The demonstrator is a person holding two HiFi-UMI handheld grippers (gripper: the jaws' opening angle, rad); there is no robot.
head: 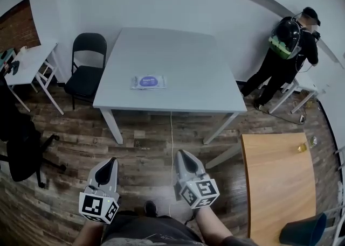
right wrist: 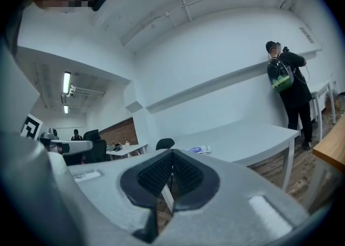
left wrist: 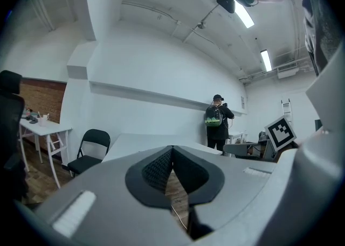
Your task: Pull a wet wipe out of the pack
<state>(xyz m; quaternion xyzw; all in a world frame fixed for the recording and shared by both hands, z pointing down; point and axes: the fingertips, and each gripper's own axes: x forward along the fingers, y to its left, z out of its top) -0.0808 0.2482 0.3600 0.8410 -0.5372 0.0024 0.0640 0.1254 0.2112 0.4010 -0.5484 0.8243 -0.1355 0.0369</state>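
Wet-wipe pack (head: 148,82) lies flat on the grey table (head: 183,51), left of the tabletop's middle and close to the near edge. It has a white wrapper with a round purple label on top. Nothing else is seen on that tabletop. The right gripper view shows the pack (right wrist: 200,149) small, on the same table, beyond the jaw tips.

Left gripper (head: 111,160) is low in the head view, over the wood-plank floor (head: 145,137), well apart from the table. Its jaws are pressed together, tip to tip, with nothing between them. Right gripper (head: 181,154) is just beside it, also over the floor. Its jaws are likewise closed on nothing. Neither gripper touches the pack.

A black folding chair (head: 87,64) stands at the table's left side. A person (head: 288,59) with a backpack stands by the far wall to the right, facing away. A wooden table (head: 277,177) occupies the lower right. A thin cable (head: 171,132) runs across the floor from under the grey table.
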